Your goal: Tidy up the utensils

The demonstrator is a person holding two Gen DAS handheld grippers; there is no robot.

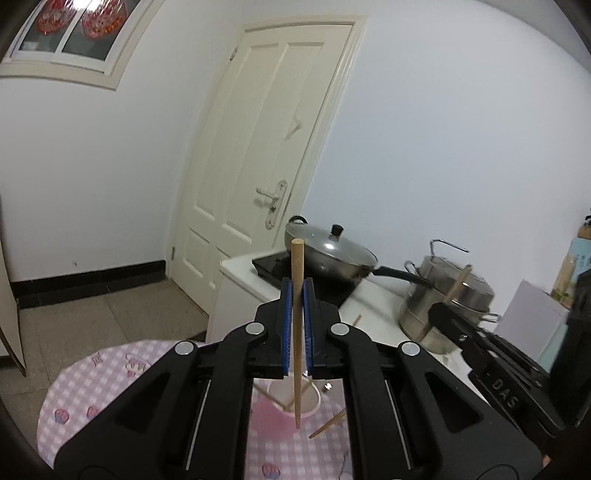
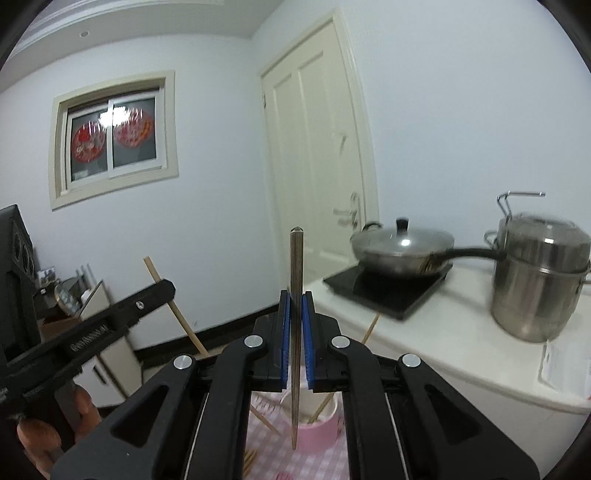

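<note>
The cup (image 1: 292,400) stands on the table (image 1: 92,384), with chopsticks (image 1: 269,397) leaning in it and one (image 1: 328,424) lying on the table to its right. Behind the table is the counter (image 2: 461,354); on it the cooktop (image 2: 384,291) carries the wok (image 2: 402,249), and the pot (image 2: 539,277) stands to the right. The door (image 1: 266,155) is behind the counter.

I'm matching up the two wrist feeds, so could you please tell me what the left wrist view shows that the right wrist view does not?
Only the left wrist view: the left gripper shut on a wooden chopstick, with floor tiles at left. Only the right wrist view: the right gripper shut on a metal chopstick, plus a ceiling light. Both show the pink cup holding chopsticks, checked cloth, door, lidded wok, steel pot and window.
</note>
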